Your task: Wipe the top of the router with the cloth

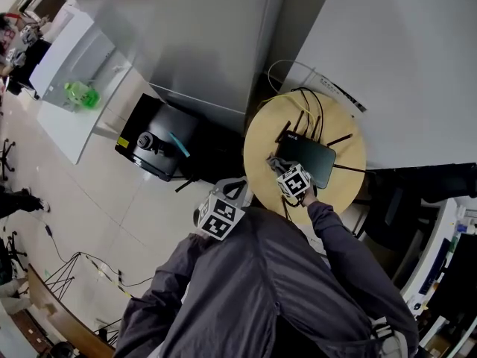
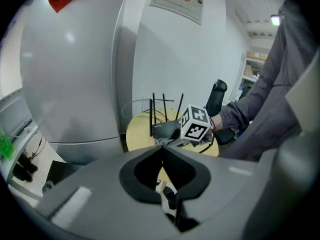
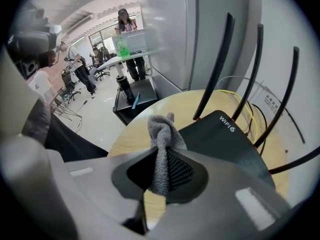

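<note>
Router: on table; we see its near edge hidden under right gripper.
Cloth: at router's left edge, clamped in right gripper; contact with router we cannot tell.
Left gripper: well left of router, jaws together, empty.

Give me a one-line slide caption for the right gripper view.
Right tool clamps a grey cloth by the black router on the round wooden table.

Cut off at the right gripper view's rim: rightmost antenna of the router. Swallowed between the fingers of the right gripper: lower end of the cloth (bunched above). Under a sleeve in the head view: near edge of the worktop.
</note>
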### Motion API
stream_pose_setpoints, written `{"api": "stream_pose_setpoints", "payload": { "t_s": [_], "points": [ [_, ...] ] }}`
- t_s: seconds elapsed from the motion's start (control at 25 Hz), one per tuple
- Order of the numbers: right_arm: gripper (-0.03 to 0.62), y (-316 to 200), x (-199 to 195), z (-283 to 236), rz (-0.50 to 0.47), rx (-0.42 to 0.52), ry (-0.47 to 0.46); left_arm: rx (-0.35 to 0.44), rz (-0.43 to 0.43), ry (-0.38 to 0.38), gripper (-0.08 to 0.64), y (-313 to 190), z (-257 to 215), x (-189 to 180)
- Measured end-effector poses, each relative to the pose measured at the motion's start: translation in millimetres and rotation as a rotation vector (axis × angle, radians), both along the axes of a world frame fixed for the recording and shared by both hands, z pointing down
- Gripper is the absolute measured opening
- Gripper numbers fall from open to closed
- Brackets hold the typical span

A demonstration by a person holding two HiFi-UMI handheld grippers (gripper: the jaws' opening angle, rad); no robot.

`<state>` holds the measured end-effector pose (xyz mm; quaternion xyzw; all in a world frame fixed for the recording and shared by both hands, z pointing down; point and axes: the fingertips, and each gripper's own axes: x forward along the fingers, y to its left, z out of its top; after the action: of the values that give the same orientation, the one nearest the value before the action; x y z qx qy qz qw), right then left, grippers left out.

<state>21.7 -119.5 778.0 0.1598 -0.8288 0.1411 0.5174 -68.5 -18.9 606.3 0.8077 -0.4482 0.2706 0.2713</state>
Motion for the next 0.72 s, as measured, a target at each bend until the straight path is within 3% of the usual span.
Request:
{"api": "stream_pose_setpoints", "payload": {
  "t_s": [0.2, 0.36, 0.56, 0.72],
  "points": [
    [0.035, -11, 1, -7, -0.034, -0.033, 0.005, -0.013, 0.033, 0.016, 0.0, 2, 2, 4],
    [0.037, -53, 12, -17, 0.028, -0.017, -0.013, -0.022, 0.028, 0.019, 0.0, 1, 3, 2],
    [0.037, -111, 37, -14, 0.093, 0.036, 0.071, -0.034, 0.023, 0.016, 0.0, 3, 4, 1],
    [0.037, -129, 52, -3, 0.105, 0.052, 0.129, -0.044, 0.0, 0.014, 0.0, 6, 5, -4]
  ]
}}
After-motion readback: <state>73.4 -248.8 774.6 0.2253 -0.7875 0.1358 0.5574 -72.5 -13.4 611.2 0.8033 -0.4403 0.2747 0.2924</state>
